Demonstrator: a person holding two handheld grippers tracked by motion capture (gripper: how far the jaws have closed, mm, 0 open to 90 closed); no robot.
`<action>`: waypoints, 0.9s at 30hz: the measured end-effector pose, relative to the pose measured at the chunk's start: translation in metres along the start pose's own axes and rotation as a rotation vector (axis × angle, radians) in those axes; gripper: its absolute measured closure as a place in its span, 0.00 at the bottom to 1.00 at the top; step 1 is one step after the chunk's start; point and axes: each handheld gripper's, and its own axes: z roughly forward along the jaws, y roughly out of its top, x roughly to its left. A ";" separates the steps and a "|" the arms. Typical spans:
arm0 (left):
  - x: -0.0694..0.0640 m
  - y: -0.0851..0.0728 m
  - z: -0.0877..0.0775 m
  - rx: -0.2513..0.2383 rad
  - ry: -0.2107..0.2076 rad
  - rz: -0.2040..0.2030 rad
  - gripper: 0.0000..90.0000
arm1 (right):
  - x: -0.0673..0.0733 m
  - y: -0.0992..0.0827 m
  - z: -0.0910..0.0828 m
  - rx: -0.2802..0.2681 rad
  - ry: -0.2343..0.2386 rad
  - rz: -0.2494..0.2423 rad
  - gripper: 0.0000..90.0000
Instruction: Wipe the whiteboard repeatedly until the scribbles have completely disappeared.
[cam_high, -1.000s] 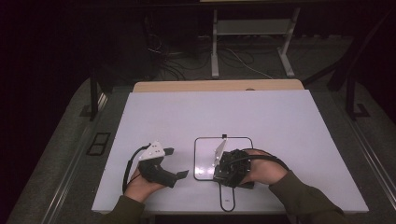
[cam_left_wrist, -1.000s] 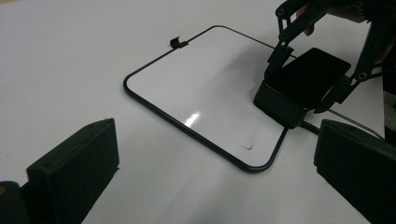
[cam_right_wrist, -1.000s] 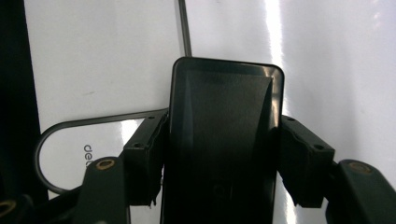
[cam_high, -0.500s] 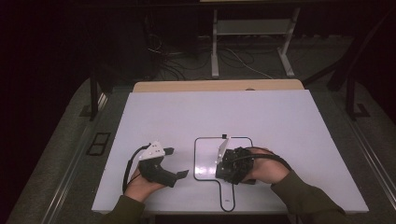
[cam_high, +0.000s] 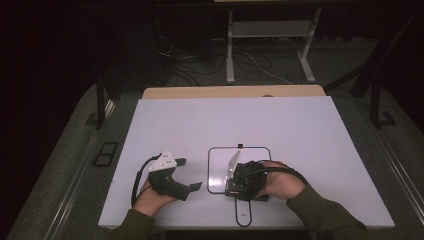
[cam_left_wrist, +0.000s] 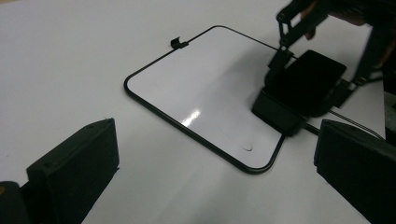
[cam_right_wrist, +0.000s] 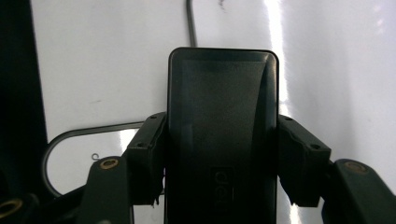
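Note:
A small whiteboard (cam_high: 220, 170) with a thin black frame lies on the white table (cam_high: 300, 140), and it also appears in the left gripper view (cam_left_wrist: 201, 88). My right gripper (cam_right_wrist: 222, 158) is shut on a black eraser (cam_right_wrist: 219, 116), its pads pressing both long sides. The eraser (cam_left_wrist: 306, 84) sits over the board's near right corner. My left gripper (cam_high: 189, 174) rests on the table left of the board. Its jaws stand wide apart, pointing at the board with nothing between them (cam_left_wrist: 215, 172).
A small clip (cam_left_wrist: 180, 43) sits on the board's far edge and a faint pen mark (cam_left_wrist: 247, 148) near its front corner. A black cord loop (cam_high: 243, 217) trails from the board toward the table's front edge. Cables and a stand (cam_high: 270, 30) lie on the floor beyond.
The right hand has shifted only slightly over the board's corner with the eraser. The left hand has stayed still.

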 end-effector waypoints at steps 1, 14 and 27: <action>0.000 0.000 0.000 0.001 -0.002 0.000 0.00 | -0.004 -0.001 0.000 0.003 -0.012 0.028 0.44; 0.000 0.000 -0.001 -0.001 0.002 0.001 0.00 | -0.015 -0.027 -0.009 0.028 -0.018 0.088 0.44; 0.000 0.000 -0.001 -0.006 0.003 -0.006 0.00 | -0.019 -0.056 -0.017 0.037 -0.041 0.133 0.44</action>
